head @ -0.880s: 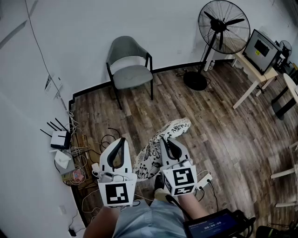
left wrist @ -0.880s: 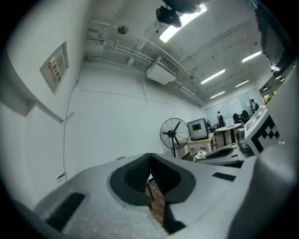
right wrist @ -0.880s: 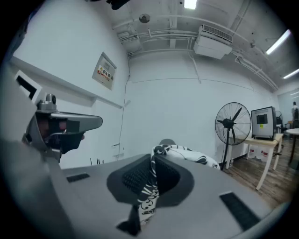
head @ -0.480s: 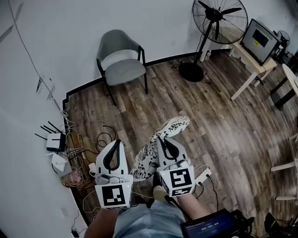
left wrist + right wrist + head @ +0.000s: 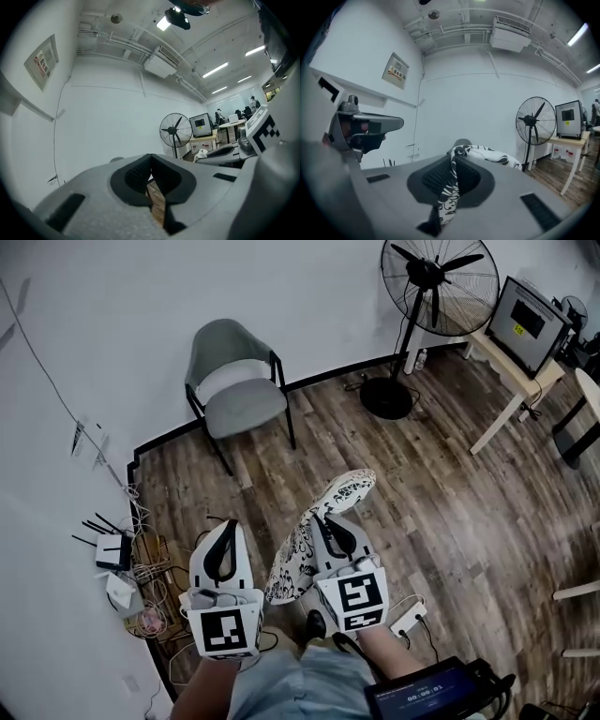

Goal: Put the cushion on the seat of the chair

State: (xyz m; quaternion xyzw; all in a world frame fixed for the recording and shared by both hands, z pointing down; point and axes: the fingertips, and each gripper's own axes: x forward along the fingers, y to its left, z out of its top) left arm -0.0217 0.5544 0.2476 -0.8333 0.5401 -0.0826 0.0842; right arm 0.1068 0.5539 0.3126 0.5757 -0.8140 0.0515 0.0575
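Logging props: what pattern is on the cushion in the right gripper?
White cushion with black floral print; the head view shows it best.

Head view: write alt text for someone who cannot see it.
Seen from above, the right gripper holds a black-and-white patterned cushion by its edge over a wooden floor, while the left gripper is shut and empty beside it. A grey chair with a bare seat stands ahead by the white wall, a standing fan to its right.

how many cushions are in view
1. The patterned cushion hangs clamped in the right tool, above the wooden floor, well short of the grey chair. None shows on its seat; others may be out of view.
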